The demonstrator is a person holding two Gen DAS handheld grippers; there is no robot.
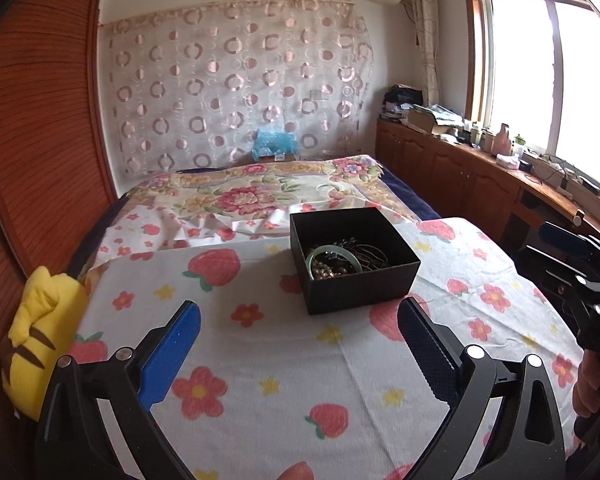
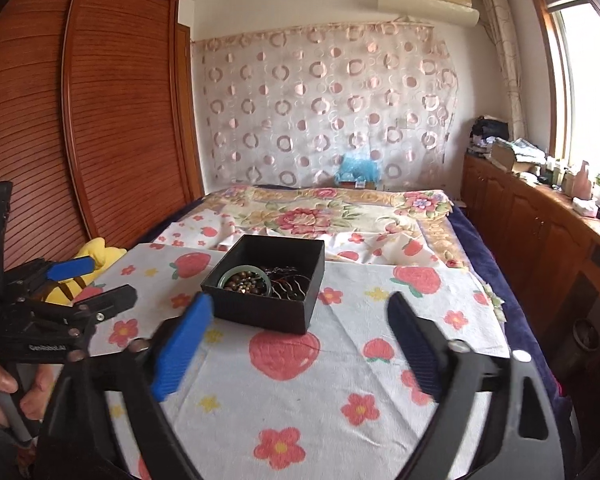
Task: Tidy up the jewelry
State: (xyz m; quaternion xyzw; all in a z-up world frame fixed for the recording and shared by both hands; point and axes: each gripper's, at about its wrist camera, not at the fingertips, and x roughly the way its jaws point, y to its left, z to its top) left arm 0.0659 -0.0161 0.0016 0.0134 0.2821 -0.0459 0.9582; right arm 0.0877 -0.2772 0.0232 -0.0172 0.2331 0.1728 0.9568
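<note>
A black open box [image 1: 360, 284] sits on a strawberry-print cloth [image 1: 260, 360] over a board on the bed. It holds a green bangle [image 1: 332, 256], brown bead bracelets and dark cords. The box also shows in the right wrist view [image 2: 260, 316], with the bangle [image 2: 244, 270] at its left side. My left gripper [image 1: 300, 320] is open and empty, just short of the box. My right gripper [image 2: 300, 312] is open and empty, close to the box's near wall. The left gripper also shows in the right wrist view [image 2: 80, 280], at the left.
A yellow plush toy [image 1: 40, 340] lies at the cloth's left edge. A floral blanket [image 1: 260, 188] covers the bed beyond the box. A wooden wardrobe [image 2: 80, 120] stands left. A wooden cabinet [image 1: 480, 172] with clutter runs under the window at right.
</note>
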